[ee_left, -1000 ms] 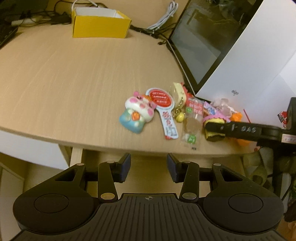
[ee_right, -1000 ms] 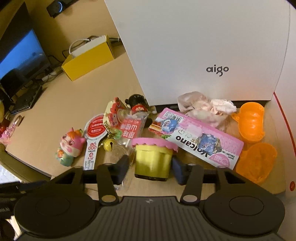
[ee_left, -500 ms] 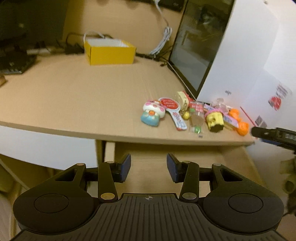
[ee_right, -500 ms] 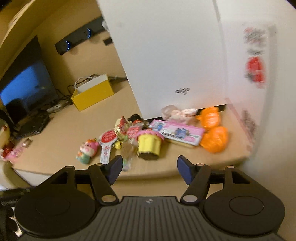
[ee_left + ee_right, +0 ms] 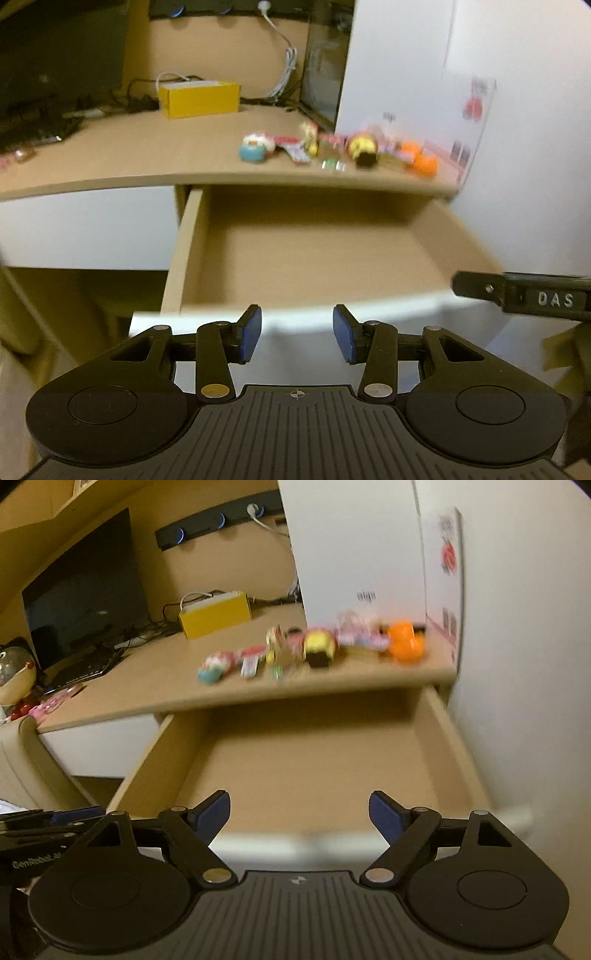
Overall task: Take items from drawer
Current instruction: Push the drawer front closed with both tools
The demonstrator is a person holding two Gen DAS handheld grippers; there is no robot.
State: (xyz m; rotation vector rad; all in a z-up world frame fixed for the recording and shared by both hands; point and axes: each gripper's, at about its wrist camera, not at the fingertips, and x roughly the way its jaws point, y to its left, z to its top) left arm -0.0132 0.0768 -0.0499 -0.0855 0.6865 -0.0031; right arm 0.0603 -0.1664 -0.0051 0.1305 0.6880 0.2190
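Both grippers have drawn back from the desktop since a second ago: the pulled-out drawer point(image 5: 317, 258), bare inside, now lies ahead of the fingers. The right gripper point(image 5: 297, 818) has just been opening, wide, nothing between its jaws, the yellow pot point(image 5: 319, 648) left on the desk point(image 5: 147, 155). The left gripper point(image 5: 297, 334) stays moderately spread, gripping nothing. Toys point(image 5: 255, 149) line the desk edge beyond; a yellow box point(image 5: 199, 98) and dark monitor point(image 5: 85, 587) stand farther back.
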